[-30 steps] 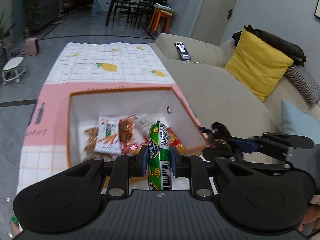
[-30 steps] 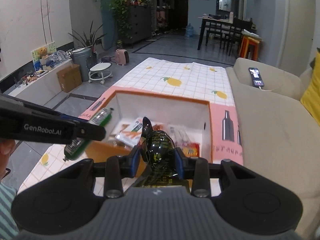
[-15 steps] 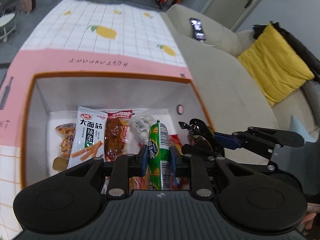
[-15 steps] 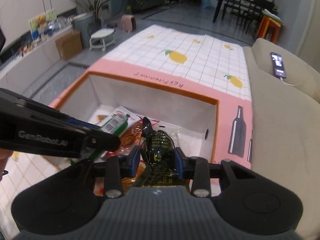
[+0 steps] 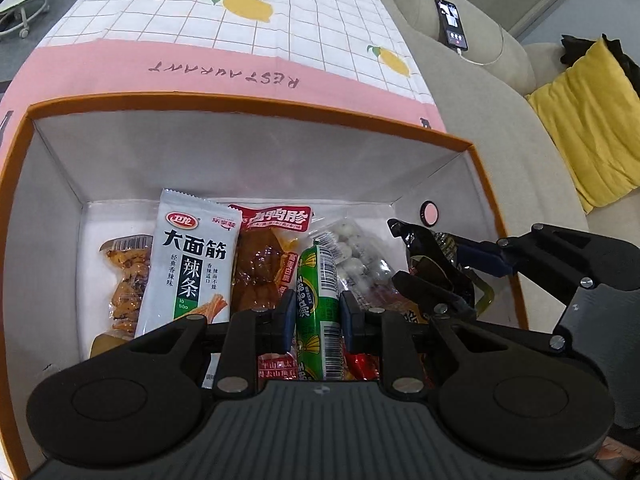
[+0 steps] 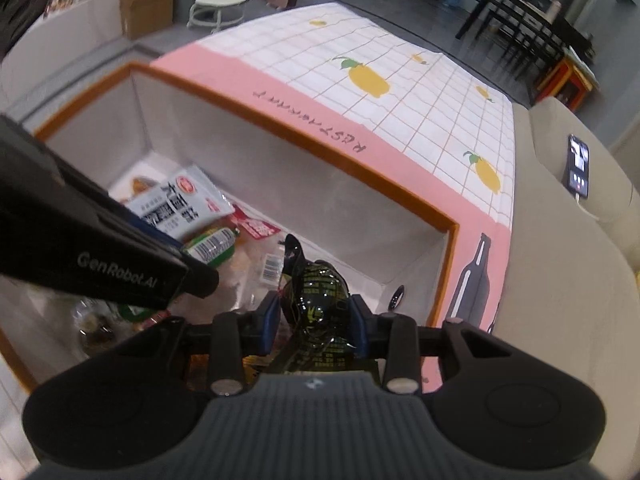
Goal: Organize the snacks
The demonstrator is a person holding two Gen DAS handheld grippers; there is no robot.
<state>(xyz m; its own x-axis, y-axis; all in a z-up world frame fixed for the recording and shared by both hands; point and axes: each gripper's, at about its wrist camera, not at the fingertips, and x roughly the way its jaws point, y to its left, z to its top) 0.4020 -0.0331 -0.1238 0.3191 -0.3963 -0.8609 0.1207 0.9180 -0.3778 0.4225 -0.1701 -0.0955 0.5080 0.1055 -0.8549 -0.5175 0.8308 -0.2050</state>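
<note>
Two grippers over orange-rimmed white cardboard box (image 5: 248, 100). Left gripper (image 5: 314, 312) fingers clamp green plastic-wrapped sausage stick (image 5: 318, 300) mid-length: firm, slick. Right gripper (image 6: 314, 316) fingers pinch black crinkly foil snack pouch (image 6: 320, 292): light, soft; hold by body. Packets lie below fingers.

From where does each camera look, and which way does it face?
Left wrist: sits on the left gripper, looks down into the orange-rimmed box; jaws shut on the green sausage.
Right wrist: sits on the right gripper, looks down into the box; jaws shut on the black packet.
Shared: box, white snack pack, each other's gripper.
</note>
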